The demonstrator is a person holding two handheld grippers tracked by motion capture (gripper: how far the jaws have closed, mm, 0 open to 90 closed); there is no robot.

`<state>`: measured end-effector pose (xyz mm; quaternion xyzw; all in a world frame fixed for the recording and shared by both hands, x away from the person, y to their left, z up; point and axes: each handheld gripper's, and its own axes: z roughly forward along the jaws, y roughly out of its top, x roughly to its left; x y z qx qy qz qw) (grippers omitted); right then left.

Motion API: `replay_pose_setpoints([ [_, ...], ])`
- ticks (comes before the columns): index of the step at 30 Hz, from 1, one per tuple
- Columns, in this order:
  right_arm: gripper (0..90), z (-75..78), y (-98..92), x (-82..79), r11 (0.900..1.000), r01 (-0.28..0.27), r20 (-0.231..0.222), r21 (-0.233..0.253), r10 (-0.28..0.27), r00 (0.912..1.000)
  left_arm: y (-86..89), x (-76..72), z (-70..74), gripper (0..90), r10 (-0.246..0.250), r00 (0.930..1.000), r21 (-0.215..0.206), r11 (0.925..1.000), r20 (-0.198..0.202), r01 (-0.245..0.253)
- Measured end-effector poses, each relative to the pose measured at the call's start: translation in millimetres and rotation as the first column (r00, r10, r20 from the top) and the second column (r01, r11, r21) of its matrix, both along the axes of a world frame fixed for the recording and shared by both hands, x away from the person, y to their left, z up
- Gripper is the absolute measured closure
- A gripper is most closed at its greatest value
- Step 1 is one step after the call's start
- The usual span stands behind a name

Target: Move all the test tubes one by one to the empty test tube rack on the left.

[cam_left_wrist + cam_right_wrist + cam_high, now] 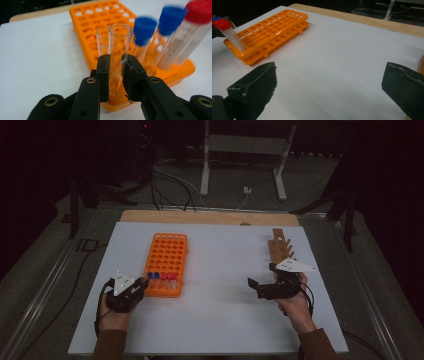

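Observation:
An orange tube rack (167, 251) lies left of the table's middle. Its near row holds two blue-capped tubes (143, 37) and a red-capped tube (192, 27). My left gripper (115, 62) is shut on a clear uncapped tube (119, 40), upright at the rack's near left corner; I cannot tell whether it sits in a hole. A second clear tube (101, 42) stands just behind it. In the high view the left gripper (144, 283) touches the rack's near left end. My right gripper (254, 288) hovers open and holds nothing, right of the rack (274, 28).
A wooden peg rack (280, 247) stands at the table's right side, just beyond my right hand. The white tabletop (225, 270) stretches bare between the two racks. A wooden strip (210, 217) edges the far side, with cables and a stand's legs on the floor beyond.

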<state>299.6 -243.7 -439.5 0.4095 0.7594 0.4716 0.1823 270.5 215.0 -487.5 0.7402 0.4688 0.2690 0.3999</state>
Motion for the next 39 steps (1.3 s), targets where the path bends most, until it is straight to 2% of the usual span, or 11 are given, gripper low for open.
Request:
replay_pose_setpoints([
  [5,0.1,-3.1,-0.7,-3.7,1.000,0.005,0.002,-0.001,-0.005,1.0000,-0.9,2.5,-4.5,76.8,-0.012,0.9991,0.028,0.9995,-0.041,0.013],
  [11,0.1,-4.8,-4.3,-7.9,1.000,0.016,0.011,0.007,-0.016,0.9998,1.8,2.5,-4.8,75.5,-0.012,0.9989,-0.002,0.9999,-0.046,0.012],
  [13,0.1,-5.2,-6.9,-9.0,1.000,0.023,0.017,0.017,-0.023,0.9996,3.9,0.9,-4.2,67.6,0.005,0.9989,-0.006,1.0000,-0.046,-0.006],
  [15,0.1,-5.9,-10.1,-10.4,0.999,0.029,0.023,0.026,-0.030,0.9993,7.8,-2.0,-1.4,61.5,0.011,0.9992,-0.040,0.9991,-0.039,-0.012],
  [16,0.1,-6.1,-11.8,-11.2,0.999,0.031,0.026,0.030,-0.032,0.9992,10.0,-3.8,1.1,58.8,0.009,0.9996,-0.065,0.9978,-0.027,-0.011],
  [18,0.1,-6.4,-14.5,-13.7,0.999,0.041,0.036,0.030,-0.042,0.9985,14.6,-7.7,7.4,53.9,0.004,1.0000,-0.089,0.9960,-0.004,-0.005],
  [21,0.1,-6.3,-18.4,-17.6,0.998,0.045,0.058,0.039,-0.047,0.9972,19.9,-13.2,16.2,47.9,0.009,0.9985,-0.133,0.9912,0.054,-0.001],
  [25,0.1,-8.6,-22.1,-23.8,0.998,0.056,0.089,0.029,-0.058,0.9943,24.6,-19.2,27.8,38.2,0.017,0.9909,-0.187,0.9823,0.134,0.008],
  [28,0.1,-11.3,-26.3,-28.1,0.997,0.063,0.100,0.035,-0.066,0.9927,26.1,-22.3,35.0,29.6,0.028,0.9850,-0.219,0.9758,0.171,0.010],
  [36,0.1,-13.5,-41.9,-35.5,0.992,0.086,0.130,0.087,-0.097,0.9868,26.2,-29.0,40.7,15.9,0.058,0.9754,-0.251,0.9679,0.212,-0.003],
  [39,0.1,-13.1,-46.9,-37.3,0.990,0.093,0.144,0.107,-0.108,0.9836,26.4,-30.5,40.2,8.3,0.080,0.9739,-0.255,0.9667,0.213,-0.023],
])
